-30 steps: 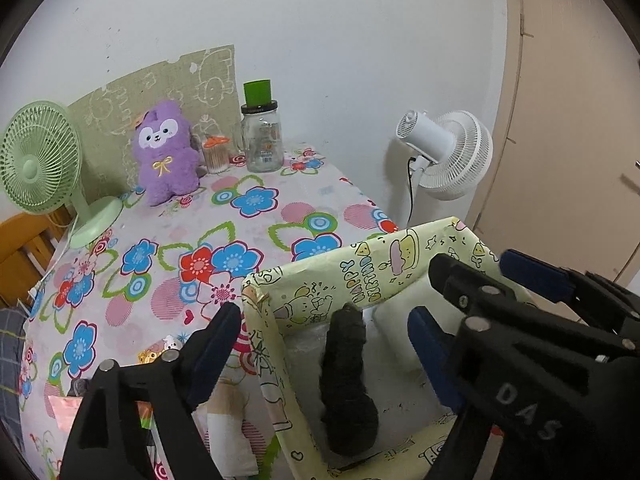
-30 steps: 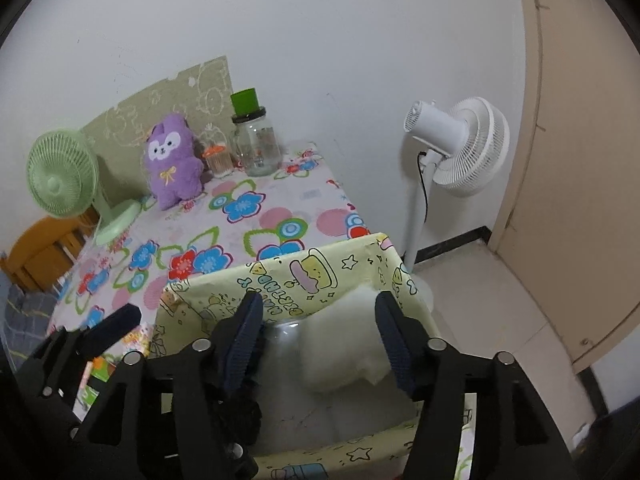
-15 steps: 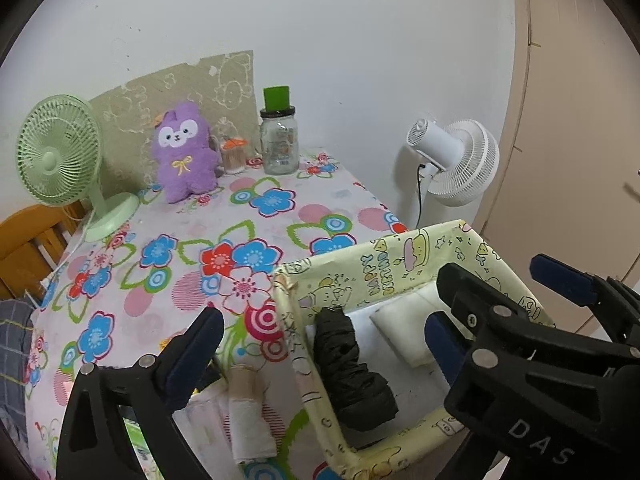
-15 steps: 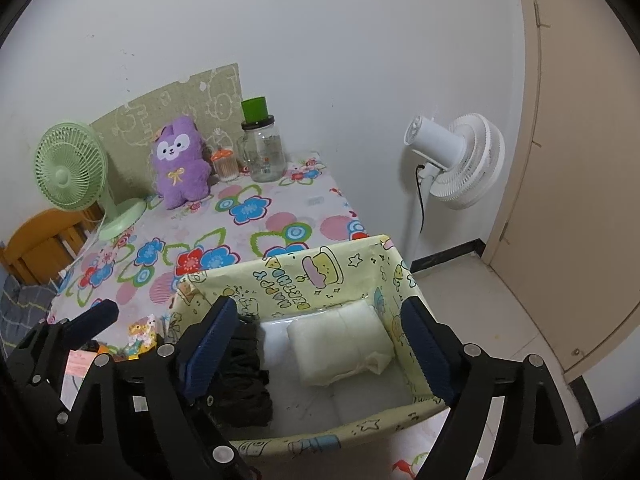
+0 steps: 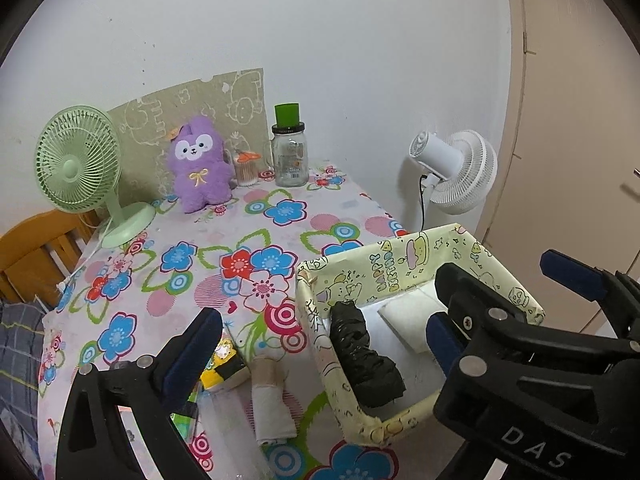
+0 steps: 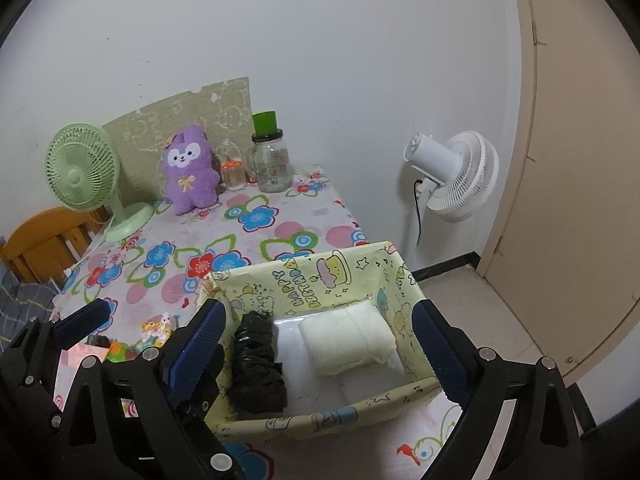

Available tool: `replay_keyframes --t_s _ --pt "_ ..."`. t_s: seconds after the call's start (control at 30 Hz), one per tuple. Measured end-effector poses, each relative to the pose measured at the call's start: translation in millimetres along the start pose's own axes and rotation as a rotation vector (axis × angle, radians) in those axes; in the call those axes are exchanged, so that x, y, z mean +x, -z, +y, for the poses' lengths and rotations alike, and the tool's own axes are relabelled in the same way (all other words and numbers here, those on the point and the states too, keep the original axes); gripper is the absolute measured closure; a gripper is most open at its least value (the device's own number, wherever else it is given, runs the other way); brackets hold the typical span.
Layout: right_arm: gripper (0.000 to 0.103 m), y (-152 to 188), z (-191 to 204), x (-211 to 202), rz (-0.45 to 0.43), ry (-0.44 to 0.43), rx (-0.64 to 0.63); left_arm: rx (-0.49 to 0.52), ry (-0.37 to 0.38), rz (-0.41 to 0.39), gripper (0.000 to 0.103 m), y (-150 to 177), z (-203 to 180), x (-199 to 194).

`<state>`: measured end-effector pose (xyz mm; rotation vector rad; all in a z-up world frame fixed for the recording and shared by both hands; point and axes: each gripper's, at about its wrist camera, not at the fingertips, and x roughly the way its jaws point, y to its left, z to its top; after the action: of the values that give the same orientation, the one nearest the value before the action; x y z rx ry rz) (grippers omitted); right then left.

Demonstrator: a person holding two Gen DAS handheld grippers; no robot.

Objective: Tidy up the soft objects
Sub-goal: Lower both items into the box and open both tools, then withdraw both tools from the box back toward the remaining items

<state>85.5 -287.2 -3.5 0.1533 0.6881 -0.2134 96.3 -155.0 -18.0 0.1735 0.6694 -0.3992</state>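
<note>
Two soft items, a black roll (image 6: 258,364) and a white folded cloth (image 6: 347,338), were laid side by side in the patterned box (image 6: 320,422) at lower centre, filling it neatly; the left tongs (image 5: 320,348) were spread wide and empty, the right tongs (image 6: 320,344) were opening, nothing gripped.

Two fans (image 5: 78,160), one plush (image 5: 200,164), one box (image 6: 404,280).

The yellow cartoon-print fabric box (image 6: 320,276) says "HAPPY BIRTHDAY" on its far inside wall; the near black gripper frame (image 5: 536,446) reads "DAS".
</note>
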Motion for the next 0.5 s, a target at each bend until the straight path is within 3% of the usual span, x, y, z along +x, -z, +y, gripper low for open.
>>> replay_keyframes --t_s 0.5 --pt "0.007 9 26 -31 -0.039 -0.024 -0.038 -0.005 -0.018 -0.043 0.000 15 15 -33"
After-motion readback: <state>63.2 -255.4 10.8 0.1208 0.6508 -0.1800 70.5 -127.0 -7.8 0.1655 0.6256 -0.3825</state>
